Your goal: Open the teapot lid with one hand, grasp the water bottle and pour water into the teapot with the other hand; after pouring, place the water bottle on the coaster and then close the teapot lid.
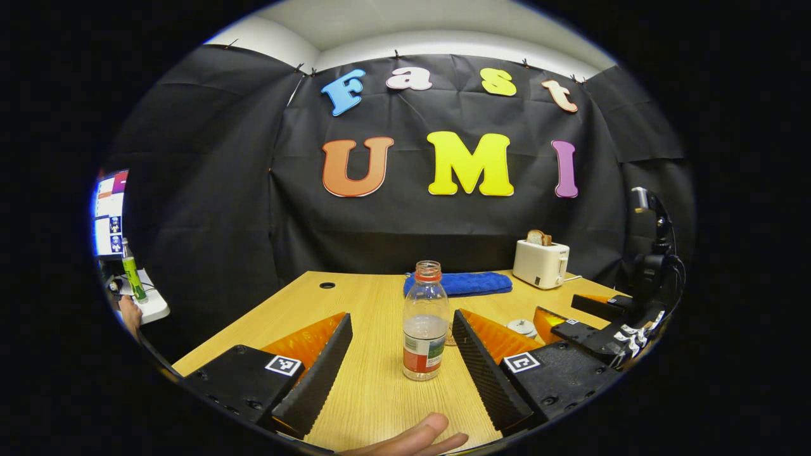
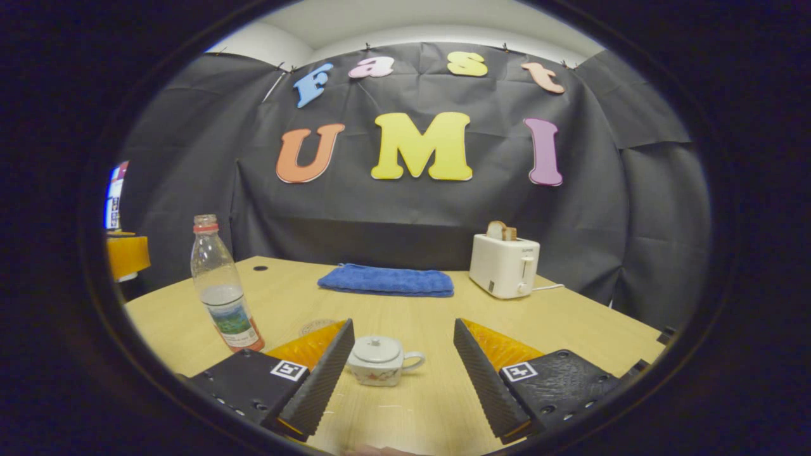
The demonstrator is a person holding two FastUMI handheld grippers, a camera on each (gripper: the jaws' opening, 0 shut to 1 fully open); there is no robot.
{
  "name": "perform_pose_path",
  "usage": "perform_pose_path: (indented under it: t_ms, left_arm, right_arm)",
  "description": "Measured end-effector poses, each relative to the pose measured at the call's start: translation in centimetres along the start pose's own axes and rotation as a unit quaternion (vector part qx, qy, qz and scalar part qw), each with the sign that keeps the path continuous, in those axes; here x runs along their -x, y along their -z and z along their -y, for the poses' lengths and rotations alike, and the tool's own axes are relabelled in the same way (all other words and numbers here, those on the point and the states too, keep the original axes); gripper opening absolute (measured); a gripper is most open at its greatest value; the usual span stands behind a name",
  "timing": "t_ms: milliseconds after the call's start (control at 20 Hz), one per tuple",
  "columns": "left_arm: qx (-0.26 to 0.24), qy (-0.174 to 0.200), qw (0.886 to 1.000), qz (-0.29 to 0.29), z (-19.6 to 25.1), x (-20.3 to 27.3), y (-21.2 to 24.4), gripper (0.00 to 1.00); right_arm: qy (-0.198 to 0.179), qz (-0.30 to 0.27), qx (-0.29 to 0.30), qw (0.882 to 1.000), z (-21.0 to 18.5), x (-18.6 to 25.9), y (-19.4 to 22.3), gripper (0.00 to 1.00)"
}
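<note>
While nothing on the wooden table (image 2: pixel 570 329) is held yet, the layout already decides which hand takes what. Farthest left stands the water bottle (image 1: pixel 425 320), upright, cap off, part-filled, its long axis vertical. In the left gripper view it sits dead ahead of the left gripper (image 1: pixel 403 364), between the lines of the two spread fingers but beyond their tips, touching neither. That gripper is wide open and holds nothing; a straight push forward would bring the bottle's labelled waist between the pads, I judge.

Just right of the bottle, half hidden behind the left gripper's right finger, a round brownish disc (image 2: pixel 317 327) lies flat on the table; it may be the coaster, though it is too faint to be sure.

Further right sits the small white teapot (image 2: pixel 379 360), lid (image 2: pixel 377 347) on, knob up, handle pointing right. In the right gripper view it lies just ahead of the right gripper (image 2: pixel 403 364), nearer the left fingertip than the right, touching neither as far as I can tell. This gripper is also spread and empty. It is clearly the nearer one to the lid, so a small shift leftward and down onto the knob looks the sensible start.

Behind all this lie a folded blue towel (image 2: pixel 386 280) and a white toaster (image 2: pixel 504 263) with bread in it.
</note>
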State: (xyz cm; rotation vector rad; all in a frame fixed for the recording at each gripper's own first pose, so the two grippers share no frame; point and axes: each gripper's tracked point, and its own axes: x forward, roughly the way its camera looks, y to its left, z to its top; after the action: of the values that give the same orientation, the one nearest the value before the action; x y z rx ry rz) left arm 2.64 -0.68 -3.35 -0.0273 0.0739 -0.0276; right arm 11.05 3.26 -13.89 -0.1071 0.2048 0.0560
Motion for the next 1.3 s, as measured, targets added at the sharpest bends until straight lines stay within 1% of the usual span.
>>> perform_pose_path:
  t_ms: [100,250,300,350,450,500,550,650,700,850,1100,1200,1250,1300]
  left_arm:
    - [-0.008,-0.001,1.0,0.001,0.0,-0.1,0.0,0.99]
    - [-0.007,0.0,1.0,0.002,0.2,-0.2,0.2,1.0]
    - [-0.005,0.0,1.0,0.002,0.2,-0.3,0.2,1.0]
    - [-0.005,-0.002,1.0,0.002,0.2,-0.4,0.3,1.0]
    - [-0.008,0.0,1.0,-0.003,0.5,-0.6,0.6,0.99]
    - [-0.011,0.0,1.0,-0.005,0.5,-0.6,0.8,0.99]
    - [-0.014,-0.001,1.0,-0.007,0.5,-0.7,0.9,1.0]
    - [-0.018,-0.001,1.0,-0.014,0.7,-0.8,1.4,0.99]
    - [-0.021,0.0,1.0,-0.014,0.7,-0.8,1.4,1.0]
    - [-0.027,0.002,1.0,-0.013,0.9,-0.9,1.4,1.0]
    - [-0.025,0.002,0.999,-0.022,0.9,-1.1,2.0,1.0]
    - [-0.028,-0.002,0.999,-0.024,0.6,-1.2,2.1,0.99]
    - [-0.029,-0.004,0.999,-0.025,0.4,-1.2,2.2,1.0]
    - [-0.03,-0.006,0.999,-0.026,0.3,-1.2,2.3,1.0]
  right_arm:
    - [-0.001,0.002,-0.003,1.0,-0.2,-1.3,0.2,0.97]
    - [-0.003,-0.001,-0.004,1.0,-1.1,-3.1,0.5,0.97]
    - [-0.004,-0.001,-0.004,1.0,-1.4,-3.7,0.5,0.95]
    - [-0.005,-0.001,-0.003,1.0,-1.7,-4.0,0.7,0.97]
    - [-0.004,-0.002,-0.011,1.0,-2.1,-4.9,1.0,0.95]
    - [-0.003,-0.009,-0.017,1.0,-2.3,-5.3,1.4,0.97]
    - [0.0,-0.02,-0.021,1.0,-2.4,-5.9,2.1,0.95]
    - [-0.007,-0.041,-0.023,0.999,-2.9,-6.3,3.4,0.93]
    - [-0.01,-0.046,-0.025,0.999,-3.2,-6.3,3.7,0.87]
    - [-0.016,-0.046,-0.027,0.998,-3.2,-6.3,3.7,0.65]
    - [-0.01,-0.046,-0.019,0.999,-3.0,-6.3,3.6,0.65]
    - [-0.007,-0.042,-0.005,0.999,-2.9,-6.3,3.6,0.67]
    - [-0.008,-0.039,-0.003,0.999,-2.9,-6.4,3.5,0.73]
    - [-0.008,-0.034,-0.002,0.999,-2.9,-6.4,3.2,0.69]
